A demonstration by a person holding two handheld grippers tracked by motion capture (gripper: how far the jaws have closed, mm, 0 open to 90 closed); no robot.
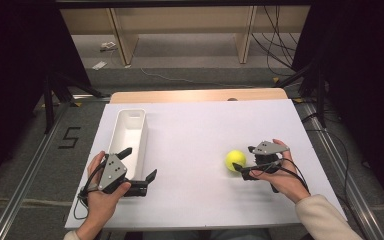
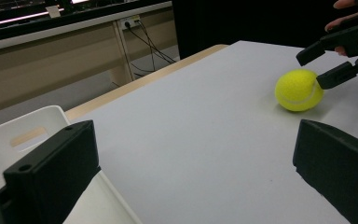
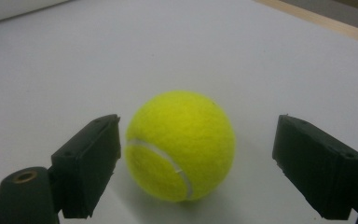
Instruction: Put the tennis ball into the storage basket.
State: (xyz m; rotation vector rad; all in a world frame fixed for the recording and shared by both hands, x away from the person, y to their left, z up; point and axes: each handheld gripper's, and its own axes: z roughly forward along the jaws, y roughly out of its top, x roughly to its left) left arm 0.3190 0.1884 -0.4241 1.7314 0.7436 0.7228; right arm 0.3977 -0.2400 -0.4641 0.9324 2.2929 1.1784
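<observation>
- Right up close, the tennis ball [image 3: 181, 145] sits on the white table [image 3: 261, 60] between the right gripper [image 3: 214, 165]'s two black jaws, which stand wide apart; the one at the view's left is just beside the ball, the other clear of it.
- From the high view, that ball [image 1: 235, 159] lies right of the table's middle, at the right gripper [image 1: 246, 161]'s tips.
- Over on the left, the left gripper [image 1: 139, 165] hangs with jaws spread wide, gripping nothing.
- One of its jaws hangs over the near end of the white bin [image 1: 130, 131], which lies lengthwise along the table's left side.
</observation>
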